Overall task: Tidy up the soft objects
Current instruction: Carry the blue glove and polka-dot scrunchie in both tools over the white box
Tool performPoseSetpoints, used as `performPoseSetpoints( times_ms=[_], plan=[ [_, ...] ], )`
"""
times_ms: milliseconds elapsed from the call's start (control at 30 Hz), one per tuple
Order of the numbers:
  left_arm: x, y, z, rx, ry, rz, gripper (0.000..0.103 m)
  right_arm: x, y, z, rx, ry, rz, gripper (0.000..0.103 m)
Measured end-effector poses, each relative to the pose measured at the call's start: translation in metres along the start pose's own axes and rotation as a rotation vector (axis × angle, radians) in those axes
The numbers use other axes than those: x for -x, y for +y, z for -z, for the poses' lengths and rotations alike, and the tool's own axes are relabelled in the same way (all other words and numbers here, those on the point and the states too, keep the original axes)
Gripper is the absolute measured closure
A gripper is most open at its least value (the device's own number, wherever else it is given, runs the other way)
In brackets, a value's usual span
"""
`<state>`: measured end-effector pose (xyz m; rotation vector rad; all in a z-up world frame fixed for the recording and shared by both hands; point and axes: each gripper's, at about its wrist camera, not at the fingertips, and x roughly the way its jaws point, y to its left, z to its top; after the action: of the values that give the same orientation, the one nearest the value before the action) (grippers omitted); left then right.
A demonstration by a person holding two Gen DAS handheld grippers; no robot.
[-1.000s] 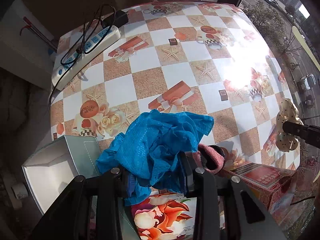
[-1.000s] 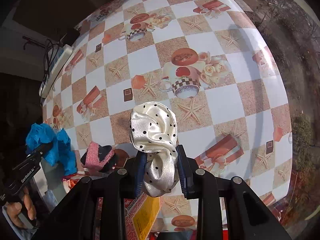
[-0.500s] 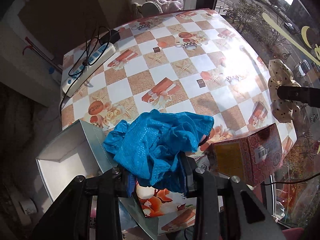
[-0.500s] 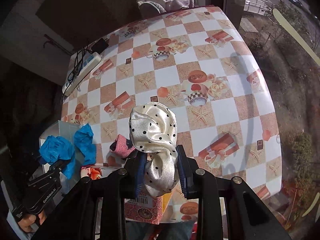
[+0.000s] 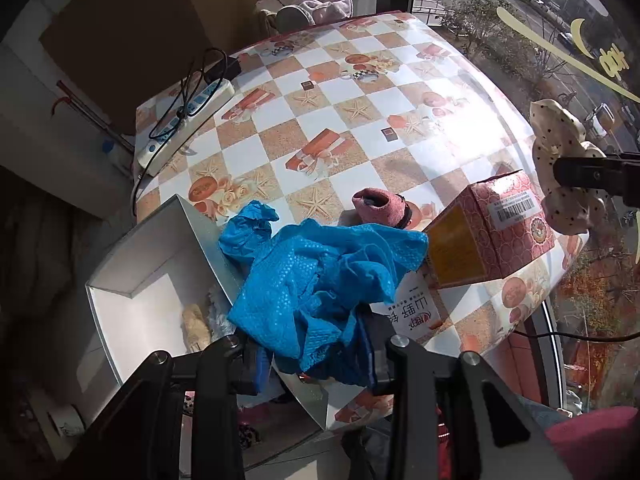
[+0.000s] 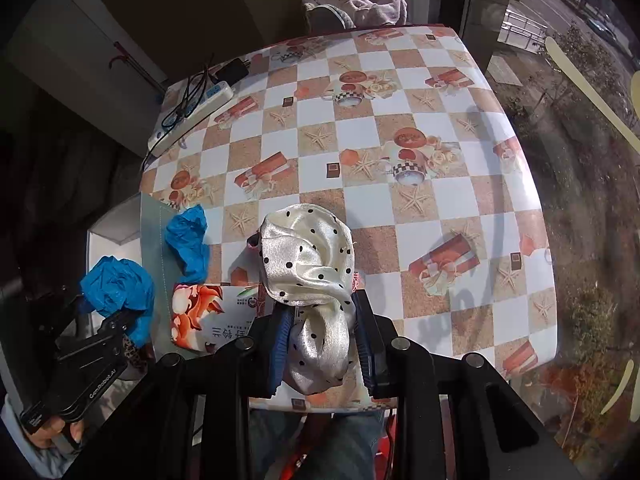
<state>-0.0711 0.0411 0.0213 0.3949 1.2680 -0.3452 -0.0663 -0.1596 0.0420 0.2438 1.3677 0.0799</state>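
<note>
My left gripper point(image 5: 312, 356) is shut on a crumpled blue cloth point(image 5: 320, 276) and holds it above the edge of an open white box point(image 5: 132, 280); the cloth also shows at the left of the right wrist view point(image 6: 120, 284). My right gripper point(image 6: 320, 332) is shut on a cream satin scrunchie with black dots point(image 6: 312, 264), held high over the table's near edge; it shows at the right of the left wrist view point(image 5: 560, 172). A pink knitted sock point(image 5: 380, 208) lies on the table. A beige soft item point(image 5: 196, 324) lies inside the white box.
A pink and yellow carton point(image 5: 488, 228) stands at the table's near edge beside a flat printed box lid point(image 6: 208, 316). A power strip with black cables point(image 6: 192, 112) lies at the far left. The checked tablecloth point(image 6: 400, 120) covers the table.
Both grippers have risen and pulled back from the table with their cloths still held. The white box's inside and the whole table have come into view.
</note>
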Motion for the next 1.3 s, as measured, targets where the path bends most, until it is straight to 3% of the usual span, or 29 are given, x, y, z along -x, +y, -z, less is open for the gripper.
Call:
performPoseSetpoints(
  times_ms=[367, 800, 1300],
  plan=[
    [0.008, 0.017, 0.026, 0.049, -0.002, -0.011, 0.065, -0.012, 0.052, 0.036, 0.094, 0.070, -0.037, 0.071],
    [0.019, 0.062, 0.048, 0.189, -0.027, -0.044, 0.065, -0.023, 0.119, 0.034, 0.281, 0.103, -0.057, 0.071],
    [0.024, 0.096, 0.072, 0.320, -0.025, -0.060, 0.065, -0.033, 0.160, 0.031, 0.406, 0.129, -0.057, 0.071]
  ],
)
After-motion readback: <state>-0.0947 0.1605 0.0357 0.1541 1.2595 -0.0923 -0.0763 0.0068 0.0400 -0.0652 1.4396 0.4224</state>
